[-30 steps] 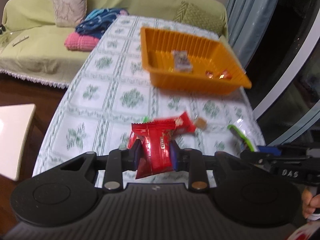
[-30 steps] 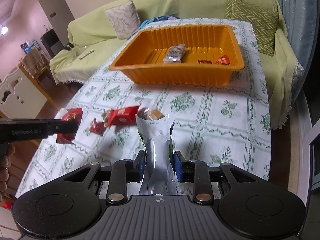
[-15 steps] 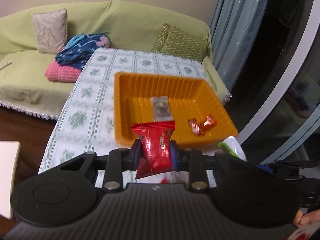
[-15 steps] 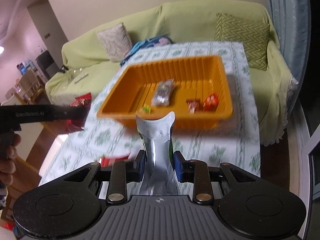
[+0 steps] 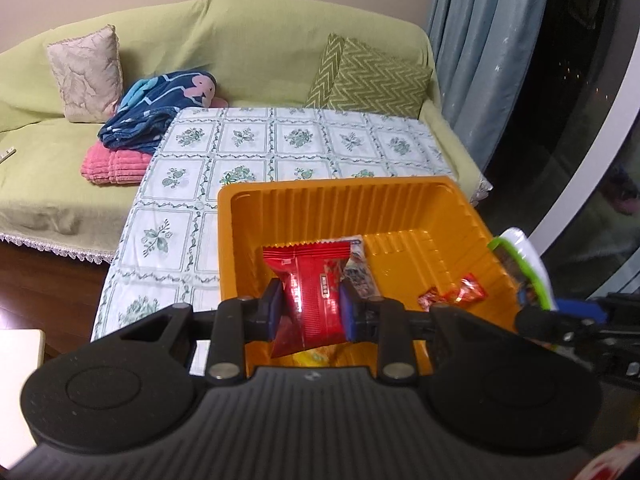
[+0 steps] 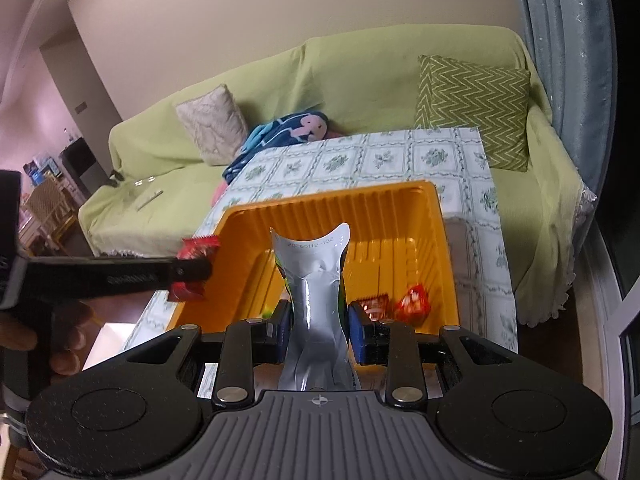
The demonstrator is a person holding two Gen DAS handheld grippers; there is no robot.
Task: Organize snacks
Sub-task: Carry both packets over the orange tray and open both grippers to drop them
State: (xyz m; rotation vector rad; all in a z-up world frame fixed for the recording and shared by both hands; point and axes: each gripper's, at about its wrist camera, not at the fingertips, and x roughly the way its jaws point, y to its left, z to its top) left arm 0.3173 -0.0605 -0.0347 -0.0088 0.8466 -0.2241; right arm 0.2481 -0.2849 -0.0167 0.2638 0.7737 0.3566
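– Left wrist view first: what does the left gripper hold?
– Its pads are clenched on a red snack packet, which hangs over the orange tray. The packet covers part of the tray floor, so a pale wrapper behind it shows only partly.
– And the other side?
– The right gripper is grasping a silver pouch with a green edge, upright, also above the tray. It hides the middle of the tray.
– What lies in the tray?
– Two small red candies near the right wall. Something yellow-green peeks beside the pouch; I cannot tell what it is.
– Around it?
– The tray stands on a table with a flowered cloth. Behind is a green sofa with a zigzag cushion, a beige cushion and a blue blanket.
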